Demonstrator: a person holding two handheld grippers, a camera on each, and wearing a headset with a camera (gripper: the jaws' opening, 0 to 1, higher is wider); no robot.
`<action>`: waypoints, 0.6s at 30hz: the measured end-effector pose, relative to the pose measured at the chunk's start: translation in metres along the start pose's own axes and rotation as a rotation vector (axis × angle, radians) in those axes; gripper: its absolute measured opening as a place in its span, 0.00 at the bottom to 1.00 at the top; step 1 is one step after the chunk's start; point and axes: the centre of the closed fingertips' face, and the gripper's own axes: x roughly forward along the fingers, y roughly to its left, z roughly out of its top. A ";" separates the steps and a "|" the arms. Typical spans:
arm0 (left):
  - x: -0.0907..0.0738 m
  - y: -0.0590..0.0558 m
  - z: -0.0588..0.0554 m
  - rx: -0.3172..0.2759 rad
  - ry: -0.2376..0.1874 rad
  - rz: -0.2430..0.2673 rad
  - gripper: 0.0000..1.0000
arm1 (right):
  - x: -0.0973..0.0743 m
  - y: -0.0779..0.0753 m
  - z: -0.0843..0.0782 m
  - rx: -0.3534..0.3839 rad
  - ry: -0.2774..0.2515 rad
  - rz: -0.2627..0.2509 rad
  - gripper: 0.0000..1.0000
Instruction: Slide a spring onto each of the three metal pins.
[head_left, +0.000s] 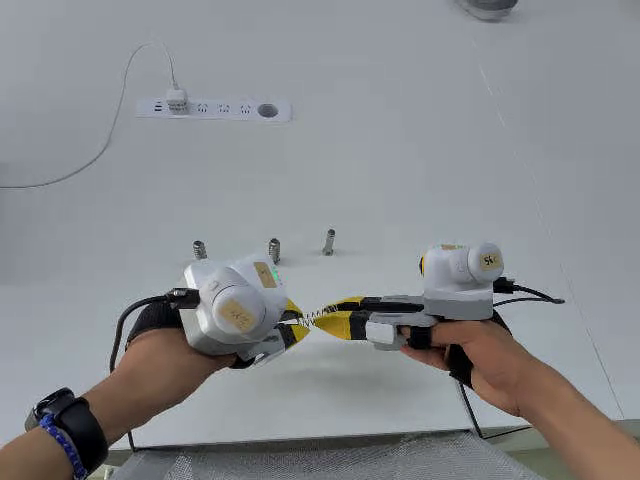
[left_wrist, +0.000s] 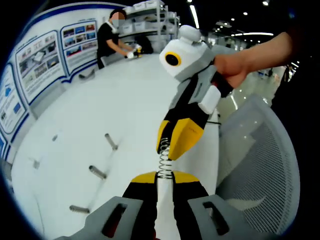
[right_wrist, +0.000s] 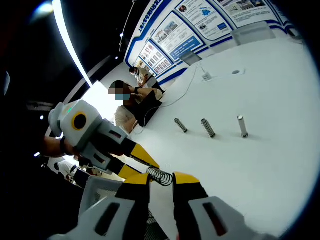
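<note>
In the head view the left gripper and the right gripper meet tip to tip above the near edge of the white bench, with the spring stretched between them. The left gripper view shows its yellow tips closed on one end of the spring. In the right gripper view the tips stand only a spring's width apart and pinch the other end. That view also makes clear that the first pin and the second pin carry coils, while the third pin is bare. In the head view the pins are too small to make out these coils well.
</note>
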 end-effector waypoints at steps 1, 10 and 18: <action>0.000 0.000 0.000 0.003 0.000 -0.003 0.10 | 0.000 0.001 0.001 0.009 -0.003 0.007 0.18; 0.000 0.000 0.001 0.015 -0.002 -0.014 0.09 | -0.001 0.008 0.007 0.021 -0.002 0.029 0.13; 0.002 0.004 0.007 0.001 -0.027 -0.017 0.09 | -0.003 0.013 0.019 -0.042 0.015 0.018 0.12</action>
